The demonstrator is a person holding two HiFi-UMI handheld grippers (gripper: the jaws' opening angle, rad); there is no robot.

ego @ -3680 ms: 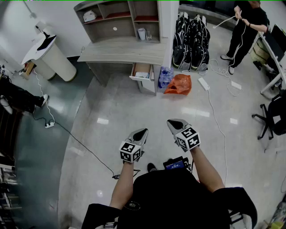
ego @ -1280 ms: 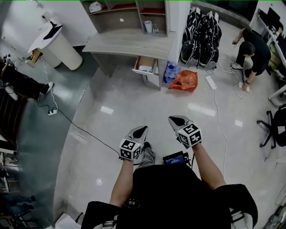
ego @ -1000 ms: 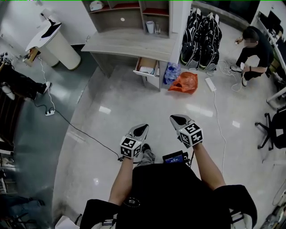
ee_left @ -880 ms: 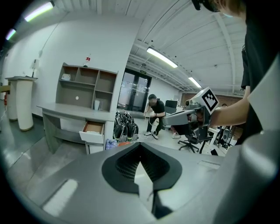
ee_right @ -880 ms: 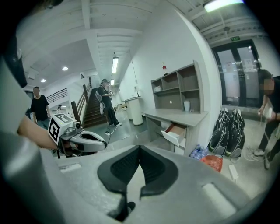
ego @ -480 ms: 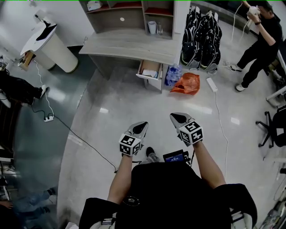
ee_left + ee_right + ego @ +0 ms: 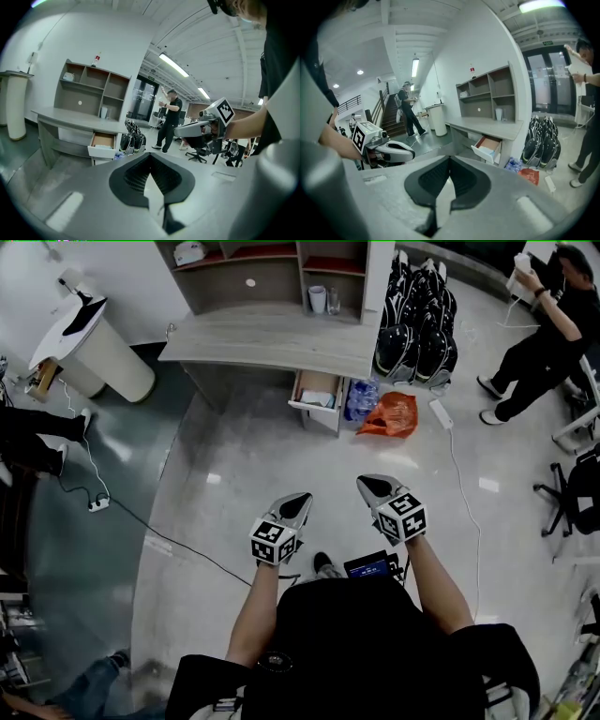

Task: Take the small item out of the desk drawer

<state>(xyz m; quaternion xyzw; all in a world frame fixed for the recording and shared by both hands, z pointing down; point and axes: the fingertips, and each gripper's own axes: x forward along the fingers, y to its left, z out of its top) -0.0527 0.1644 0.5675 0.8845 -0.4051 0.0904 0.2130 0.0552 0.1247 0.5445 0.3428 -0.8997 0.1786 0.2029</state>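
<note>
The grey desk stands at the far side of the floor, with its drawer pulled open under the right end. Something white lies in the drawer; it is too small to make out. The drawer also shows in the left gripper view and in the right gripper view. Both grippers hang in the air in front of me, well short of the desk. My left gripper is shut and empty. My right gripper is beside it, also shut and empty. Each gripper view shows its own pads meeting, left gripper and right gripper.
An orange bag and a pack of blue bottles lie right of the drawer, with black backpacks behind. A power strip and its cable trail at right. A person stands far right. A black cable crosses the floor at left.
The view has drifted as I move over the floor toward the desk. Both grippers keep their pose, shut and side by side. The person at far right has risen from a crouch.
</note>
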